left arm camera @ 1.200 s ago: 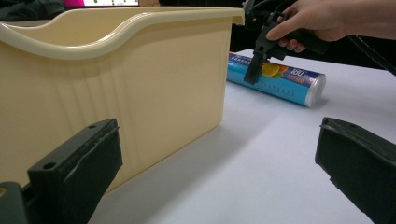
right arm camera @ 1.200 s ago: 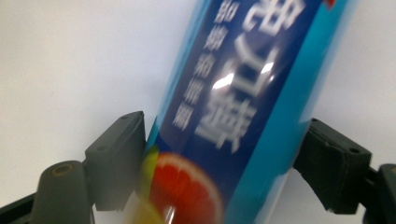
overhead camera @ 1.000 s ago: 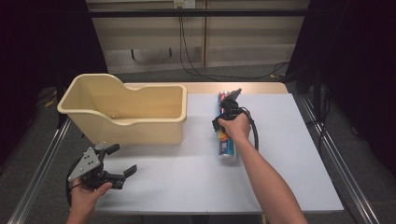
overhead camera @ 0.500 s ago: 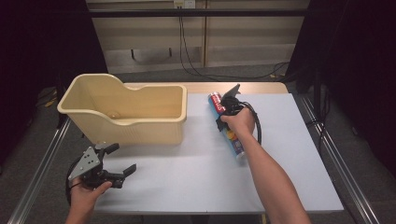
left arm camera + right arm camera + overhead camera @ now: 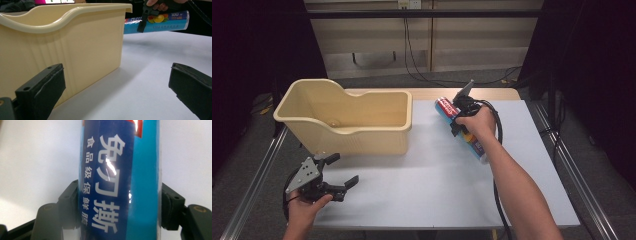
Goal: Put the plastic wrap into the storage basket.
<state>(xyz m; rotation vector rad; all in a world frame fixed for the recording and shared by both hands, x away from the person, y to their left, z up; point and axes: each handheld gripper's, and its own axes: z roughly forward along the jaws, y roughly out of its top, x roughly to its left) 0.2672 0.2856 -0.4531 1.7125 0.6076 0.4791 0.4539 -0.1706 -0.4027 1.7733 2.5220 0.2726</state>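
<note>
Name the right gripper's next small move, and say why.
Probably carry the roll leftward over the bin. The right gripper is shut on it, it hangs off the table in the left gripper view, and the open bin is beside it.

Blue roll [image 5: 462,131] with white lettering and red end; cream bin [image 5: 347,120]; white table [image 5: 427,180].

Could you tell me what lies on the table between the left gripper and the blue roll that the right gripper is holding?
Nothing: in the high view, bare white tabletop runs from the left gripper to the blue roll. The yellow bin stands beside that stretch.
</note>
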